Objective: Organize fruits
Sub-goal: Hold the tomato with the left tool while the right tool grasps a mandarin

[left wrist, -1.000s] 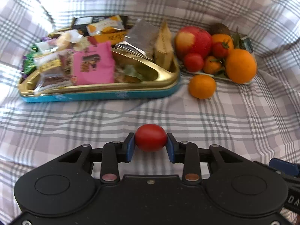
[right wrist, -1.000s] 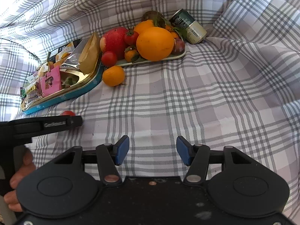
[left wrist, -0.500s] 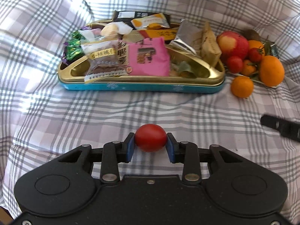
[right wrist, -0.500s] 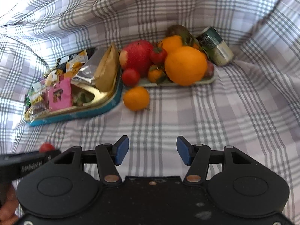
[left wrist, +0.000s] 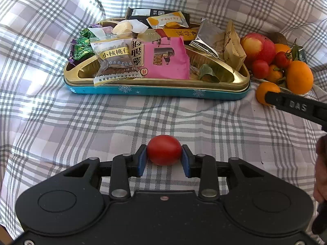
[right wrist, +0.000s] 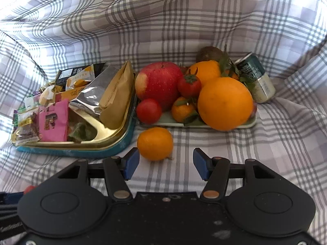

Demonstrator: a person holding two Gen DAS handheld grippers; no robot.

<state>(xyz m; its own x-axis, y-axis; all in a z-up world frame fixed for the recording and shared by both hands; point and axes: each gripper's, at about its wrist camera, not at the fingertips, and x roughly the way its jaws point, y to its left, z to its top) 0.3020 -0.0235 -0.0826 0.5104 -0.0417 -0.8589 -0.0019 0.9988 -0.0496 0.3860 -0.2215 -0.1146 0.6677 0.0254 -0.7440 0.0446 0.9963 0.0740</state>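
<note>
**A:** Left wrist view, near field: the left gripper (left wrist: 164,161) was clenched on a small red tomato (left wrist: 164,152), both blue pads pressed against its sides, over the grey plaid cloth (left wrist: 102,126). Confirm?

**B:** Confirmed. At the right edge of that view, a black finger of the right gripper (left wrist: 294,105) crossed in front of a loose mandarin (left wrist: 263,90). Part of a hand (left wrist: 320,169) showed at the frame edge below it.

**A:** Right wrist view, near field: the right gripper (right wrist: 166,163) was released, jaws opening, pads apart. The loose mandarin (right wrist: 155,143) lay on the cloth (right wrist: 276,143) just ahead of the fingertips, closer to the left pad; no contact that I could tell. The tomato (right wrist: 29,188) showed only as a red sliver at lower left.

**B:** Mid field: a gold tin with a blue rim (right wrist: 114,143) held wrapped snacks, among them a pink packet (right wrist: 53,120), a silver pouch (right wrist: 92,97) and a brown paper packet (right wrist: 116,98).

**A:** Beside the tin, to its right, a pale tray (right wrist: 248,123) carried a big orange (right wrist: 224,103), a red apple (right wrist: 159,81), a round red fruit (right wrist: 148,111), a leafy mandarin (right wrist: 183,109), a stemmed tomato (right wrist: 189,84) and a second orange (right wrist: 206,70).

**B:** Far field: a brown fruit (right wrist: 209,54) behind the pile; a green can (right wrist: 256,79) on its side, just beyond the tray's right end.
</note>
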